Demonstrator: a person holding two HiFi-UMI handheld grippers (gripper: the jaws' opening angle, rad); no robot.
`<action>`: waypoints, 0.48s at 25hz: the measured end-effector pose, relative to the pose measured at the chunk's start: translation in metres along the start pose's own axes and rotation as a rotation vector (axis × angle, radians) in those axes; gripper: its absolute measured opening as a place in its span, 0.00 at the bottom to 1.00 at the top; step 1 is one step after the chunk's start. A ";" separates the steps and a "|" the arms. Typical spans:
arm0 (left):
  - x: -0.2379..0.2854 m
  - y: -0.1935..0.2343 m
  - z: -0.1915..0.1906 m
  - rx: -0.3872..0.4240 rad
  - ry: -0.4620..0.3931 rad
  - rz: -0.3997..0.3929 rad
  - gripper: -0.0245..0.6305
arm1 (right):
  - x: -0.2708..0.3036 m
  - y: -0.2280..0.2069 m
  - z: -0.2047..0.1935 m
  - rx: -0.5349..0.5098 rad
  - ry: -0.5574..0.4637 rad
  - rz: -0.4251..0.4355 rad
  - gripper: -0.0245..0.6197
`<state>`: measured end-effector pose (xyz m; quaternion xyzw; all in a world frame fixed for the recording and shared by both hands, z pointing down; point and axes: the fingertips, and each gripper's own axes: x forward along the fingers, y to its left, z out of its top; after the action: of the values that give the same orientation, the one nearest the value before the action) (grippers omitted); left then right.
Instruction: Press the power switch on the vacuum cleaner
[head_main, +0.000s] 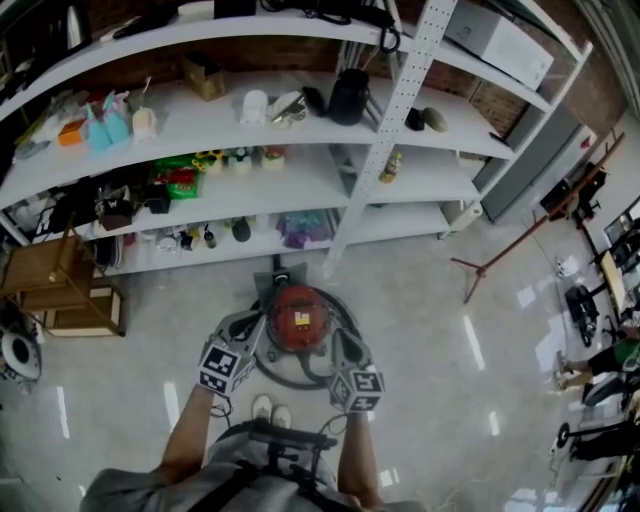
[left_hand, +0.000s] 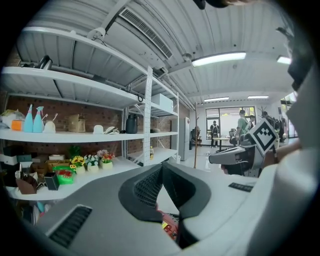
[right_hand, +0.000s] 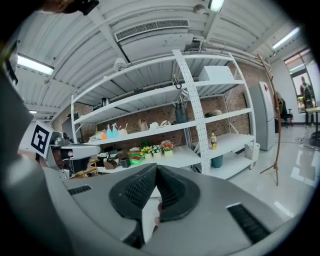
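Red vacuum cleaner: on the floor at frame centre, below the shelves.
Left gripper: jaws pinched together, empty, at the cleaner's left edge.
Right gripper: likewise closed and empty, at its right edge.
Risk: the switch is too small to pick out, so a tip may press beside it.

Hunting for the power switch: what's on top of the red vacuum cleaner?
A small yellowish label sits on the vacuum cleaner; a switch is too small to make out. The left gripper and right gripper overlap its sides, hiding them.
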<state>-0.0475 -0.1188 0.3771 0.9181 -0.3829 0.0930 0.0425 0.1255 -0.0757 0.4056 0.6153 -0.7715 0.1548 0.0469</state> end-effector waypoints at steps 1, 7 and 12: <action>-0.002 -0.001 0.003 0.003 -0.007 0.003 0.05 | -0.005 0.000 0.003 0.000 -0.016 -0.003 0.06; -0.017 0.000 0.018 0.012 -0.045 0.025 0.05 | -0.025 0.006 0.011 -0.013 -0.035 -0.003 0.06; -0.028 -0.001 0.023 0.022 -0.060 0.038 0.05 | -0.036 0.017 0.019 -0.018 -0.052 0.005 0.06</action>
<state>-0.0632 -0.1023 0.3489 0.9135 -0.4002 0.0706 0.0193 0.1196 -0.0446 0.3748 0.6166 -0.7755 0.1318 0.0321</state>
